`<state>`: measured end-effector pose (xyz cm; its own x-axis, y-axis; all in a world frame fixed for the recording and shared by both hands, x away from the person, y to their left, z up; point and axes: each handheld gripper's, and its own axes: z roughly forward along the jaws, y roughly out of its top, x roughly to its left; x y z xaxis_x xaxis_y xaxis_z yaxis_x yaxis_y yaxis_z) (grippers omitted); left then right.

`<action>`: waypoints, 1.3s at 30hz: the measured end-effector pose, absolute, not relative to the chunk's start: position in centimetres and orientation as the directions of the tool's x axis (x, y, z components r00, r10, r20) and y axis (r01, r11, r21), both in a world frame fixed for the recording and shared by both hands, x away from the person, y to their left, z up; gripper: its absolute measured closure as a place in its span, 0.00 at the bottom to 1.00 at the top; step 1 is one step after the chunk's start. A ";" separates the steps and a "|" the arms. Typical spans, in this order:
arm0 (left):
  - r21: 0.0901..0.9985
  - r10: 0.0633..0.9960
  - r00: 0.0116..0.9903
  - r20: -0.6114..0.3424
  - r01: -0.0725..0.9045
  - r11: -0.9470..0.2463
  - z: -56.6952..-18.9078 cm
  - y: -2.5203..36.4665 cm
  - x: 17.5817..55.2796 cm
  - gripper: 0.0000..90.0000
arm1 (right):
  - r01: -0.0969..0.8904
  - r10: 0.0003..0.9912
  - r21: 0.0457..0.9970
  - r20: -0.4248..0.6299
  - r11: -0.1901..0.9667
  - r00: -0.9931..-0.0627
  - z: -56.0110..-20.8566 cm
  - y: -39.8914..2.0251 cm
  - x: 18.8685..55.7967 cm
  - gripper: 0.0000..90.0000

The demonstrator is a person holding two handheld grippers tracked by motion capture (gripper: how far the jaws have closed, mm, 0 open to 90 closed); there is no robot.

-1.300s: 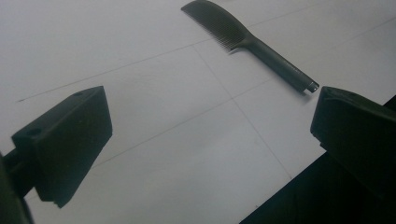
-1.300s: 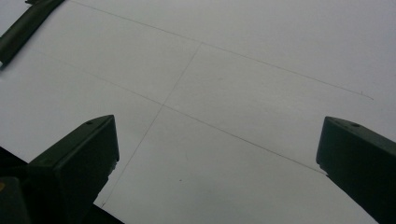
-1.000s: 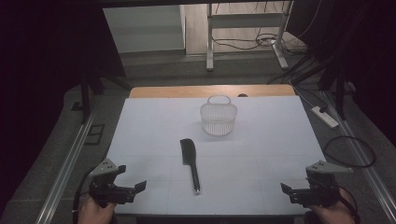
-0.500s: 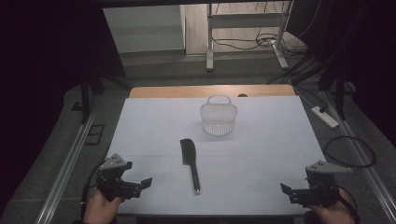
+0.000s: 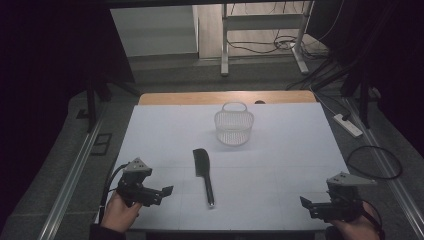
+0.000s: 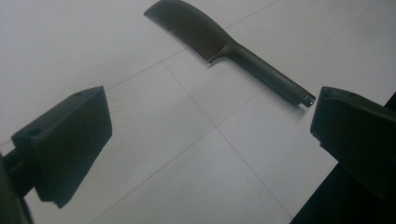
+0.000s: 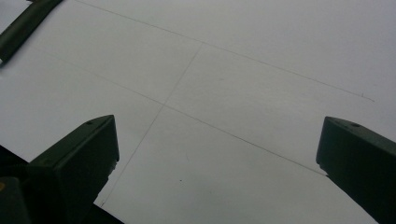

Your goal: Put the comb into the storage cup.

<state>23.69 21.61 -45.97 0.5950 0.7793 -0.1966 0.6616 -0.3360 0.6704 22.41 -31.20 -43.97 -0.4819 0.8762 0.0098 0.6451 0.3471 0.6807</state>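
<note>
The comb point(image 6: 224, 42) is dark matt plastic with a smooth handle, the basket point(image 5: 234, 125) is pale wire-like mesh, the bench point(image 5: 280, 165) carries a smooth matt white sheet over a wooden top, and both tongs' jaws are matt black plastic.

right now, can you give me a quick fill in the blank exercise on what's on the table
1. The black comb lies flat between the two grippers, with its teeth end pointing toward the ____.
2. The jaws of the left gripper stand ____, with nothing between them.
3. The basket holds ____.
4. The right gripper is ____ from the comb than the left one.

Missing words: basket; open; nothing; farther
</note>
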 end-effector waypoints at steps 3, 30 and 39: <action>0.666 0.776 0.600 -0.196 0.662 -0.344 -46.0 21.4 23.9 0.00 | 0.645 0.876 0.680 0.009 0.349 -0.483 -44.0 -31.2 22.4 0.00; 0.643 0.747 0.629 -0.215 0.667 -0.377 -45.9 18.1 26.9 0.00 | 0.643 0.872 0.677 0.005 0.358 -0.490 -44.0 -31.1 22.4 0.00; 0.634 0.727 0.655 -0.207 0.655 -0.410 -45.9 16.8 28.0 0.00 | 0.643 0.870 0.676 0.004 0.361 -0.492 -44.0 -31.1 22.4 0.00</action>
